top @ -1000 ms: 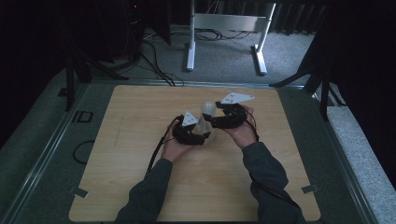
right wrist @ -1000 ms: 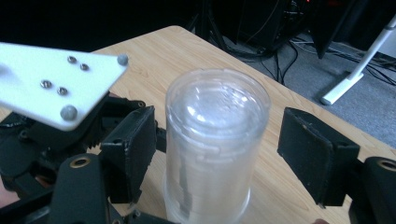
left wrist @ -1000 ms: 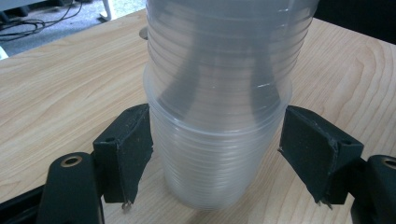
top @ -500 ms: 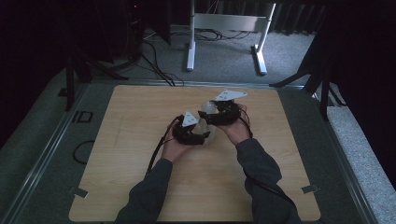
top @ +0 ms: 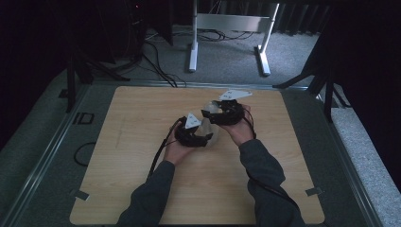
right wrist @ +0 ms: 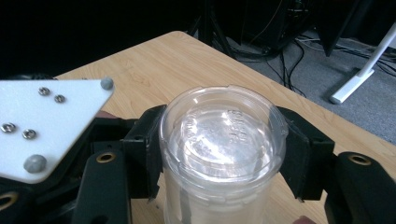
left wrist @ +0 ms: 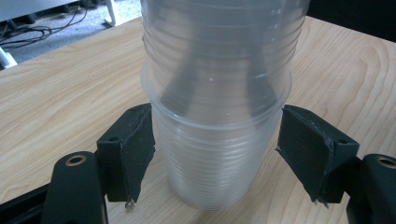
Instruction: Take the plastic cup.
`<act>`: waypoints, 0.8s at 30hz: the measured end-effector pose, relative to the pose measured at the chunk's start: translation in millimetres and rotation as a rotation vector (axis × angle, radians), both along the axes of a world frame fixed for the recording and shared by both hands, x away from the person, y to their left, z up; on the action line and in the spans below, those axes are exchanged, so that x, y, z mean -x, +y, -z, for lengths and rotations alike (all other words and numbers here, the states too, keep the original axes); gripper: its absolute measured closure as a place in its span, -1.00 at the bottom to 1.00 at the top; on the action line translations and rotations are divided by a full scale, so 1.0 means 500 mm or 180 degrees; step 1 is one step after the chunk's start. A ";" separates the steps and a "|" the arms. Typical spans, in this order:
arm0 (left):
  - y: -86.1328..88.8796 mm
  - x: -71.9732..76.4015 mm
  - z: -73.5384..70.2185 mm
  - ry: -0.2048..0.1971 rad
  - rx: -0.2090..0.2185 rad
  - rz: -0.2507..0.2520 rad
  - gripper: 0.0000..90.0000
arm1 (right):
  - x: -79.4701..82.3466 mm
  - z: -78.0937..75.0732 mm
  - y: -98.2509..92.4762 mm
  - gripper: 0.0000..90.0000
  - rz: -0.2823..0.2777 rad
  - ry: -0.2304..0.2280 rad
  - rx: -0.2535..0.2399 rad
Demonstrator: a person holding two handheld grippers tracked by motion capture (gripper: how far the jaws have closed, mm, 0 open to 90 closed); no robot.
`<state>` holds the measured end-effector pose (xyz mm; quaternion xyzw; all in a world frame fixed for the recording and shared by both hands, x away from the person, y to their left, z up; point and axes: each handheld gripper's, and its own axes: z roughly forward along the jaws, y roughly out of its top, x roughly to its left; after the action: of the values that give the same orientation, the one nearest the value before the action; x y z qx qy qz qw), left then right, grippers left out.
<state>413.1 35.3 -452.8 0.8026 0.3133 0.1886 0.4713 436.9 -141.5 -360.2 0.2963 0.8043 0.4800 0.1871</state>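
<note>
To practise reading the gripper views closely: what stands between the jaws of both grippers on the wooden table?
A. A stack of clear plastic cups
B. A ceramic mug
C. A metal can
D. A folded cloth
A: the left gripper flanks the lower part of a ribbed, see-through stack of clear plastic cups, and the right gripper closes around its top.

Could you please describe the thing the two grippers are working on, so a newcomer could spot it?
On the wooden table, look between the person's hands. There stands a stack of clear plastic cups, ribbed and see-through, unlike the black grippers flanking it.
</note>
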 end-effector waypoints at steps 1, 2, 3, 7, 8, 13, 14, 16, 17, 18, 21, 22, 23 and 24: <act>0.000 0.000 0.000 -0.0003 -0.0004 -0.0001 -0.39 | 0.000 -0.001 0.000 -0.12 -0.0002 0.0001 -0.0005; 0.000 0.000 0.000 -0.0004 -0.0008 -0.0001 -0.39 | 0.000 -0.003 0.000 -0.12 -0.0002 0.0001 -0.0007; 0.000 0.000 0.000 -0.0004 -0.0008 -0.0001 -0.39 | 0.000 -0.003 0.000 -0.12 -0.0002 0.0001 -0.0007; 0.000 0.000 0.000 -0.0011 -0.0011 -0.0001 -0.38 | 0.001 -0.009 0.000 -0.11 -0.0004 -0.0009 -0.0021; 0.000 0.000 0.000 -0.0008 -0.0011 -0.0002 -0.38 | 0.001 -0.014 0.000 -0.10 -0.0018 -0.0021 -0.0026; 0.000 0.000 0.000 -0.0010 -0.0019 -0.0002 -0.38 | 0.001 -0.021 -0.001 -0.09 -0.0023 -0.0017 -0.0047; 0.000 0.000 0.000 -0.0012 -0.0018 0.0000 -0.38 | 0.001 -0.023 -0.001 -0.09 -0.0028 -0.0018 -0.0058; 0.000 0.000 0.000 -0.0013 -0.0019 -0.0001 -0.38 | 0.000 -0.026 -0.001 -0.09 -0.0034 -0.0017 -0.0060; 0.001 0.000 0.000 -0.0013 -0.0020 -0.0001 -0.38 | 0.001 -0.028 -0.001 -0.09 -0.0032 -0.0015 -0.0054; 0.001 0.001 0.000 -0.0013 -0.0017 -0.0001 -0.38 | 0.001 -0.030 -0.001 -0.09 -0.0036 -0.0017 -0.0054; 0.001 0.001 0.000 -0.0012 -0.0014 0.0001 -0.37 | 0.001 -0.032 0.000 -0.09 -0.0035 -0.0016 -0.0049; 0.001 0.002 0.000 -0.0017 -0.0018 0.0002 -0.37 | 0.001 -0.034 0.001 -0.09 -0.0041 -0.0010 -0.0047; 0.001 0.002 0.000 -0.0019 -0.0017 0.0002 -0.36 | 0.001 -0.038 0.001 -0.09 -0.0042 -0.0008 -0.0039; 0.002 0.002 0.000 -0.0021 -0.0016 0.0001 -0.36 | 0.001 -0.039 0.002 -0.09 -0.0044 -0.0010 -0.0036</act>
<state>412.3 36.1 -452.7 0.8032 0.3112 0.1921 0.4703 436.4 -140.7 -340.5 0.2911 0.8032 0.4863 0.1834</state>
